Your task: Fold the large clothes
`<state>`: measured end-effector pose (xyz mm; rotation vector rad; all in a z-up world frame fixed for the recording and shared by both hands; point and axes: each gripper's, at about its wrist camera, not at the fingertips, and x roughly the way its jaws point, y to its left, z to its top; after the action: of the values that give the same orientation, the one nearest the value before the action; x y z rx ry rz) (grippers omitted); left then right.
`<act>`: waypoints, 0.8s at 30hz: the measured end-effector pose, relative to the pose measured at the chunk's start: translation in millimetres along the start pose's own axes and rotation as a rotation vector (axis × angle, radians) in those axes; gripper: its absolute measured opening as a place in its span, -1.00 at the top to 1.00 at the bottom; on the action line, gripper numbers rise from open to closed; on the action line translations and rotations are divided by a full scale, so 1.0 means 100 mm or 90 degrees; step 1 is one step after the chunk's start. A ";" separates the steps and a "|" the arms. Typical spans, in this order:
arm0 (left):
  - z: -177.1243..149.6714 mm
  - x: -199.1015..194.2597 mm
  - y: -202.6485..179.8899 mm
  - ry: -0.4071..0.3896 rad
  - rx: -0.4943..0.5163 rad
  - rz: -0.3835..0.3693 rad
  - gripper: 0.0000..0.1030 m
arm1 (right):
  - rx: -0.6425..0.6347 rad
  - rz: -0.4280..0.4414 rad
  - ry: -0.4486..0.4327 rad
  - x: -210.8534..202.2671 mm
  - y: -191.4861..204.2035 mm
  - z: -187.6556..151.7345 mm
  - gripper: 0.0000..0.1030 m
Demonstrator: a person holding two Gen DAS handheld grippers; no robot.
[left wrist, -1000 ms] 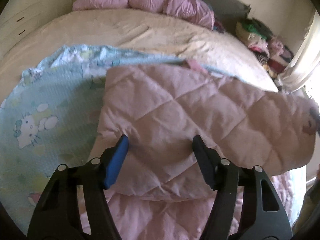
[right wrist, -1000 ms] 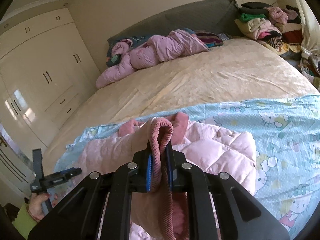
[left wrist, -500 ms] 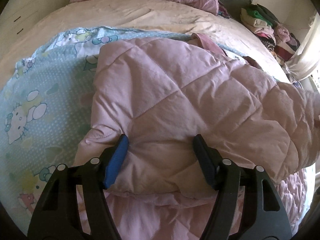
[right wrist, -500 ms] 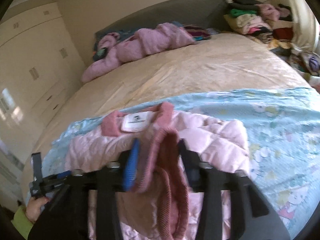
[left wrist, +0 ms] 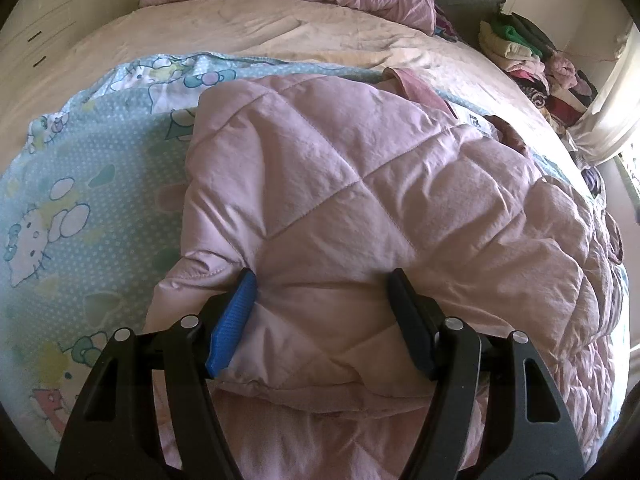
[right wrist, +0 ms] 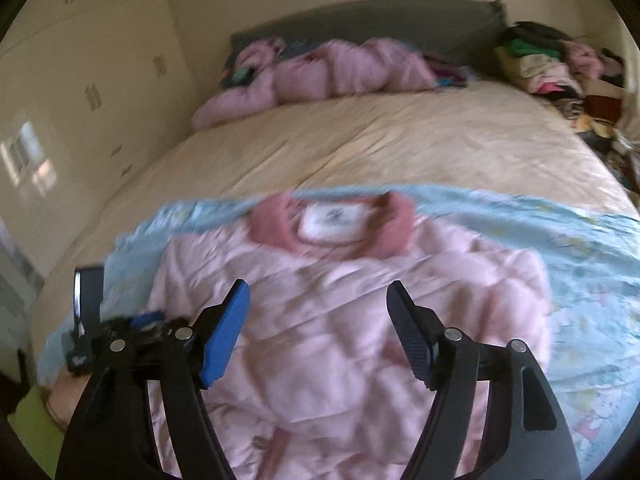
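Right wrist view, right gripper [right wrist: 318, 300] just opened, nothing between its jaws, above pink jacket [right wrist: 340, 320] on blue sheet [right wrist: 580, 280], left gripper [left wrist: 320, 284] spread, pads pressing a jacket fold.

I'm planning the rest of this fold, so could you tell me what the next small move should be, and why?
Probably open the left claw and draw it back. The jacket already lies folded over itself on the blue sheet, and a thick fold of it sits between that claw's fingers. The right claw, whose jaws have just been opening, is empty above the jacket, so nothing needs holding.
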<state>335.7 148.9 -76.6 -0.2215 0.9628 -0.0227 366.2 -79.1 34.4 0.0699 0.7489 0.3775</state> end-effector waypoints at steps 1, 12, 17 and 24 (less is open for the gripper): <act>0.00 0.00 0.01 -0.001 0.000 -0.001 -0.18 | -0.014 0.001 0.015 0.10 0.09 -0.01 -0.36; -0.01 -0.01 0.02 -0.007 0.009 0.000 -0.18 | -0.035 -0.050 0.147 0.82 0.24 -0.26 -0.37; -0.02 0.00 -0.01 -0.011 0.014 0.005 -0.18 | -0.023 -0.049 0.163 0.99 0.16 -0.38 -0.41; -0.01 -0.01 -0.01 -0.013 0.016 0.004 -0.18 | -0.012 -0.047 0.152 1.05 0.14 -0.44 -0.42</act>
<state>334.0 147.6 -76.4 -0.1951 0.9421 -0.0262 402.1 -31.8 -63.7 -0.0209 0.9810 0.3247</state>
